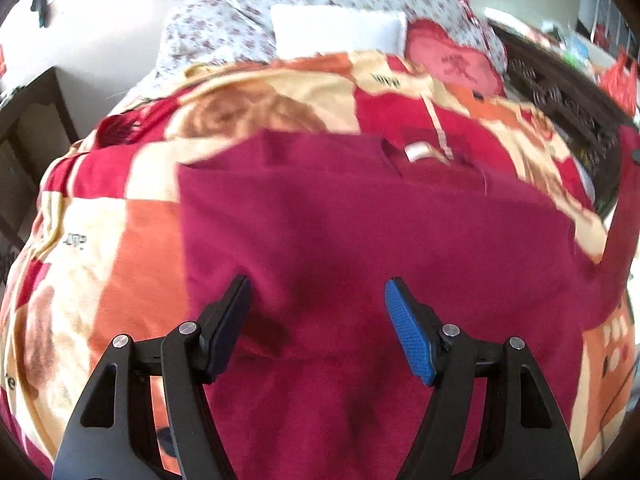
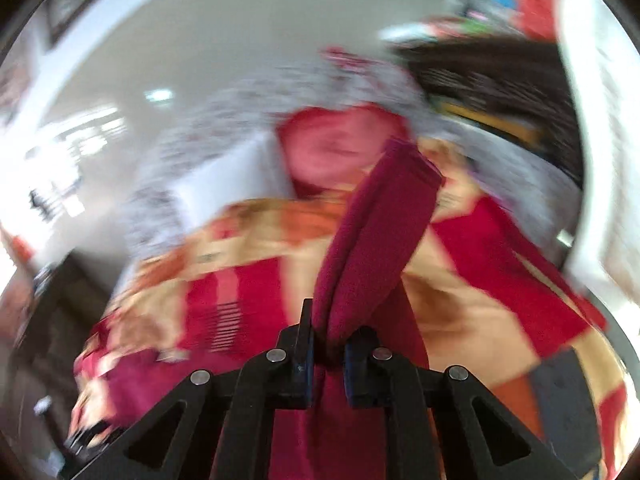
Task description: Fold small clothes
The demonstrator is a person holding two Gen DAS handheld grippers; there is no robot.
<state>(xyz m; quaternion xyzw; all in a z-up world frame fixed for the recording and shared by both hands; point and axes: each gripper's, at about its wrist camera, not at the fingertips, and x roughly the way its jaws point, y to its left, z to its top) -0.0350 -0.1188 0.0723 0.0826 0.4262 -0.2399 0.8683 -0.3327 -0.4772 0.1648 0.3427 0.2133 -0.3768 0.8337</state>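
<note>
A dark red garment (image 1: pixel 360 240) lies spread flat on a patterned red, orange and cream blanket (image 1: pixel 100 280). Its neck label (image 1: pixel 416 152) shows at the far edge. My left gripper (image 1: pixel 318 308) is open and empty, hovering just above the garment's near part. My right gripper (image 2: pixel 326 340) is shut on a strip of the same dark red garment (image 2: pixel 376 232), likely a sleeve, which stands up from the jaws, lifted above the blanket (image 2: pixel 480 312). The right wrist view is blurred by motion.
A white pillow (image 1: pixel 336 32) and a floral sheet (image 1: pixel 224 28) lie at the far end of the bed, with a pink cushion (image 1: pixel 452 60) beside them. Dark wicker furniture (image 1: pixel 560 100) stands at the right. A dark cabinet (image 1: pixel 28 132) stands at the left.
</note>
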